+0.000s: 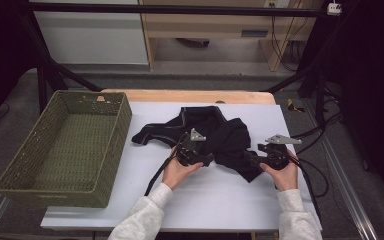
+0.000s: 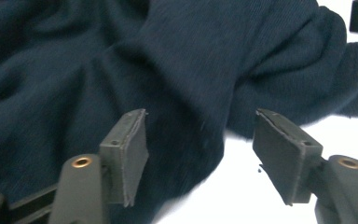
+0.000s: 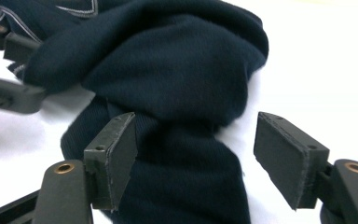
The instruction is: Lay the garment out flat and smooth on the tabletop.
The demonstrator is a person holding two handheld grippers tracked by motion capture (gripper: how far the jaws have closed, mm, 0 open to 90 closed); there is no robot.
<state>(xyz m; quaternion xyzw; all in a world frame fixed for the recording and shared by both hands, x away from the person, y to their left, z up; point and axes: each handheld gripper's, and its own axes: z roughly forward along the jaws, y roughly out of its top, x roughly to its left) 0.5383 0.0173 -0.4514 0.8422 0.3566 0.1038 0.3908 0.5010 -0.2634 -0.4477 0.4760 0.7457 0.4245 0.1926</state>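
A dark navy garment (image 1: 215,131) lies crumpled on the white table cover (image 1: 220,200), with a sleeve trailing left. My left gripper (image 1: 209,159) is low at the garment's near left edge, pointing right. In the left gripper view its jaws (image 2: 200,154) stand open, with the cloth's (image 2: 121,70) edge lying between the pads, which do not press on it. My right gripper (image 1: 251,158) is at the garment's near right corner, pointing left. In the right gripper view it (image 3: 196,158) is open over a narrow twisted part of the garment (image 3: 168,70), with the right pad clear of the cloth.
A green woven basket (image 1: 112,145) with nothing in it stands at the left, partly over the table's edge. Bare white cover lies in front of the hands. Black cables (image 1: 315,175) trail off to the right. Black frame legs and a wooden shelf stand behind the table.
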